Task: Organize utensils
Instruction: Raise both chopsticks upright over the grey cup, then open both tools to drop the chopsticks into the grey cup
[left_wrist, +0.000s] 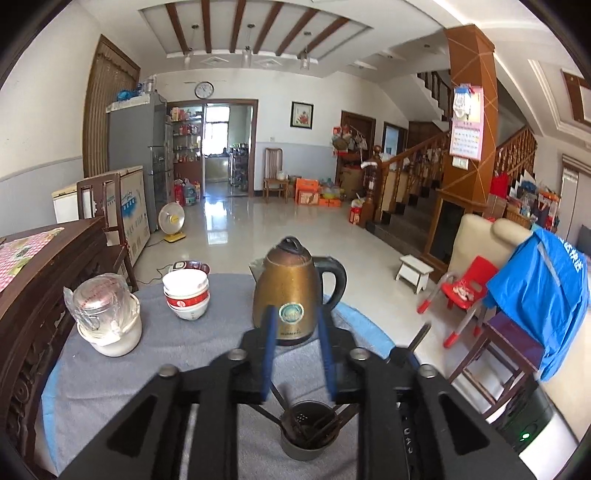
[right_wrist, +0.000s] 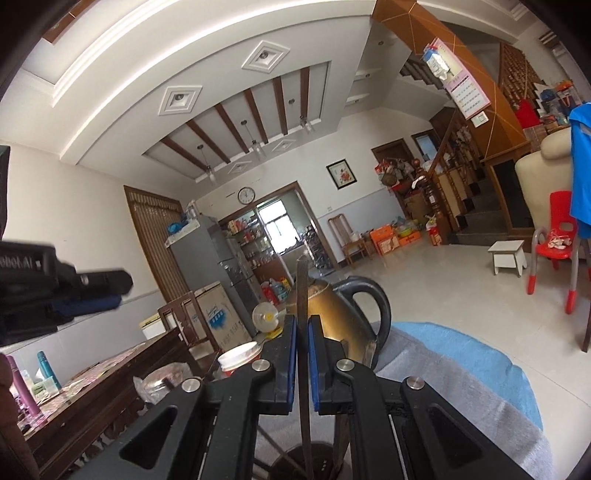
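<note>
A thin dark chopstick (right_wrist: 302, 295) is clenched between the blue pads (right_wrist: 291, 354) of the right gripper (right_wrist: 302, 332). It stands almost upright: its upper end rises well above the fingertips, and its lower part passes down behind them toward the dark utensil holder (right_wrist: 295, 461), which is seen directly below the claw. Whether the lower tip is already inside the holder cannot be told, because the fingers hide it.

The left gripper (left_wrist: 295, 325) is released; its two fingers stand apart with nothing between them. Just ahead of it the brass-coloured kettle (left_wrist: 288, 295) is seen, and below and behind its fingertips the same utensil holder (left_wrist: 308, 439) stands on the grey cloth (left_wrist: 147, 369), with several dark sticks already inside. To the left of this claw, a stack of bowls (left_wrist: 186, 293) and a jar wrapped in plastic (left_wrist: 105, 314) are placed.

The stick is judged to be light, stiff and smooth, so it may slip or swing between the pads if it is held loosely. It is gripped at about the middle, which should keep it balanced. The holder seems light also and may tip if it is pushed sideways, so a straight descent is advised.
</note>
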